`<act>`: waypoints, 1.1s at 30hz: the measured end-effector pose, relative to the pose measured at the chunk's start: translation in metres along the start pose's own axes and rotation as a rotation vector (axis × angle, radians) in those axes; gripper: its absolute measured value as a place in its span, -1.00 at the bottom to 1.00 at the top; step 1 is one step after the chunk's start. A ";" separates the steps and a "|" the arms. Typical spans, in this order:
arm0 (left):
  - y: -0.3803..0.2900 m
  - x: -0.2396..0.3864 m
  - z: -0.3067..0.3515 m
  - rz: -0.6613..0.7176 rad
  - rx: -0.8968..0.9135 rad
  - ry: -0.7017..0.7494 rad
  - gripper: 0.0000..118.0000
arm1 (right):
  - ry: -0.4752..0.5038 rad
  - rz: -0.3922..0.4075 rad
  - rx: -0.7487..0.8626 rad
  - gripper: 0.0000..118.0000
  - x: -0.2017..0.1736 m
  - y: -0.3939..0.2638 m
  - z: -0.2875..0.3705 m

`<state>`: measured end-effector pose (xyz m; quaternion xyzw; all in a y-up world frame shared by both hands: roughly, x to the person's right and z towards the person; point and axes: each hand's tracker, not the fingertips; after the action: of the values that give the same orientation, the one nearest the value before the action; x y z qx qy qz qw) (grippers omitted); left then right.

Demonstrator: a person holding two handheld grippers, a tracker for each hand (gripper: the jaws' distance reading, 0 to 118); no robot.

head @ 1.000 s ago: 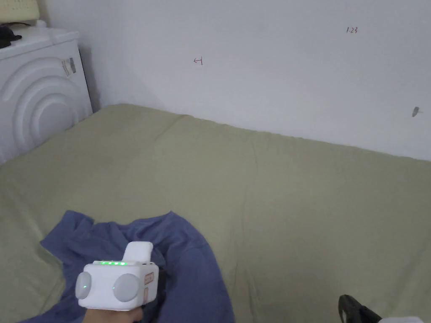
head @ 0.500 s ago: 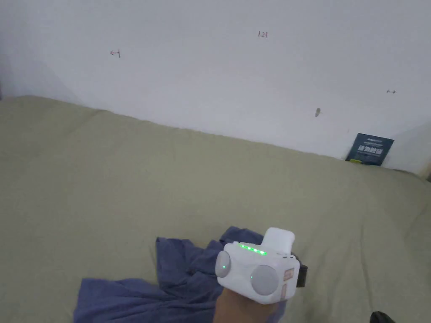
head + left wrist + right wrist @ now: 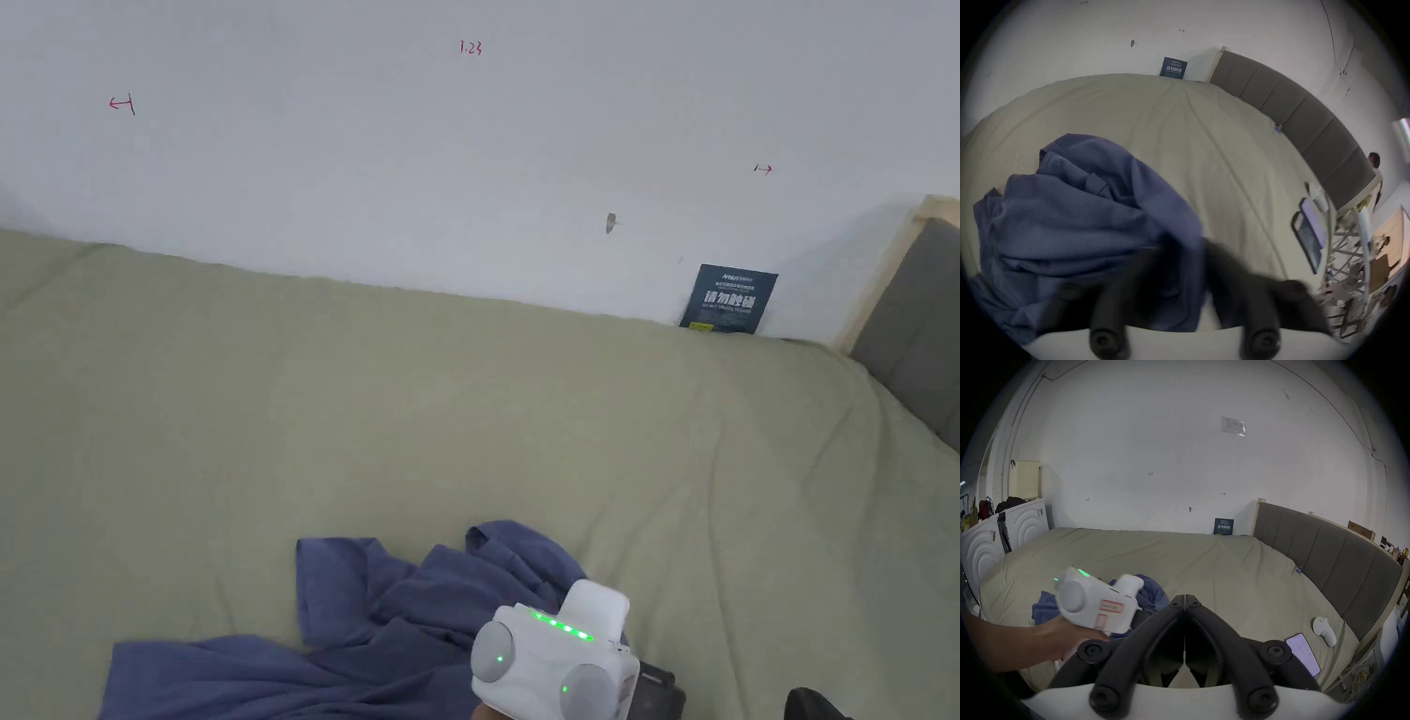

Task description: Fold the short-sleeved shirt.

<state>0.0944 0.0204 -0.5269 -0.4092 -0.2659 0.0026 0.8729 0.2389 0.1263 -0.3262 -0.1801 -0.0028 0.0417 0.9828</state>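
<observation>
Sign (image 3: 728,298) with unreadable writing against wall (image 3: 375,141), beyond crumpled shirt (image 3: 394,609).

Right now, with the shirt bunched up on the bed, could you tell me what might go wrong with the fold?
The shirt lies crumpled in overlapping layers, so the left gripper, whose jaws are blurred against the cloth, may pinch several layers and drag the heap instead of spreading it. The right gripper is shut and off the cloth, so one-sided pulling may twist it. A phone near the bed's edge could get swept off.

I count one blue shirt (image 3: 375,628) at six o'clock, two grippers, one dark sign (image 3: 728,299) at two o'clock, two phones (image 3: 1310,231) and one white controller (image 3: 1324,630) at four.
</observation>
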 end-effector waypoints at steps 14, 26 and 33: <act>-0.097 -0.123 0.220 0.127 0.049 0.259 -0.96 | 0.131 -0.032 0.006 -0.99 -0.042 -0.014 0.027; -0.053 -0.334 0.163 0.460 -0.348 0.475 1.00 | 0.167 -0.030 -0.028 -0.99 -0.051 -0.025 0.021; -0.059 -0.330 0.145 0.563 -0.349 0.439 1.00 | 0.137 -0.051 -0.063 -0.99 -0.038 -0.031 0.014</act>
<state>-0.2695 0.0116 -0.5616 -0.5991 0.0530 0.1088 0.7915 0.2029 0.0990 -0.3018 -0.2134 0.0584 0.0044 0.9752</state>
